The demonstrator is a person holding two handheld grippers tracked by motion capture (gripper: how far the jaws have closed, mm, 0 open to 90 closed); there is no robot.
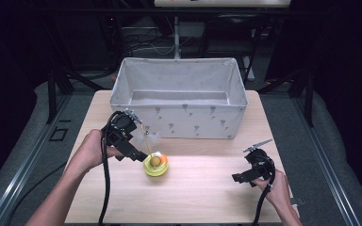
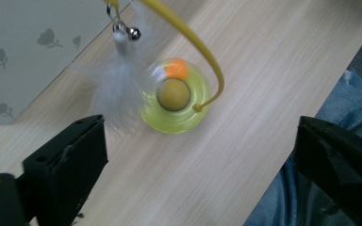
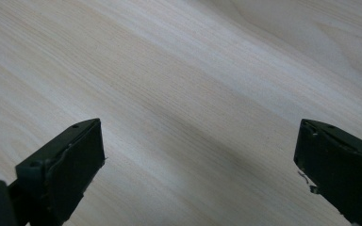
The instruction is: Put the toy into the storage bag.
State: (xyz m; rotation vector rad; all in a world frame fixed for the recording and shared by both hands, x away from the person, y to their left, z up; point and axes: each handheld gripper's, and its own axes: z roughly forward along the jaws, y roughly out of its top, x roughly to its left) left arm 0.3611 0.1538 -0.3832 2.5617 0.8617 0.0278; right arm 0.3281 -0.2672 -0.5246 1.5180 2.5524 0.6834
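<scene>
My left gripper hangs over the yellow cat toy, jaws wide, nothing held. Toy's mid-worktop, at 6 o'clock from the fabric bin. Right gripper idles at 3 o'clock, jaws wide too.

One fabric bin, one yellow cat toy – one feather, one bell – two tongs

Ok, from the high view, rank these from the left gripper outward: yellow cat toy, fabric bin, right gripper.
1. Yellow cat toy, just right of the left gripper fingers.
2. Fabric bin, behind it, at the table's far side.
3. Right gripper, across the table, near its right edge.
</scene>
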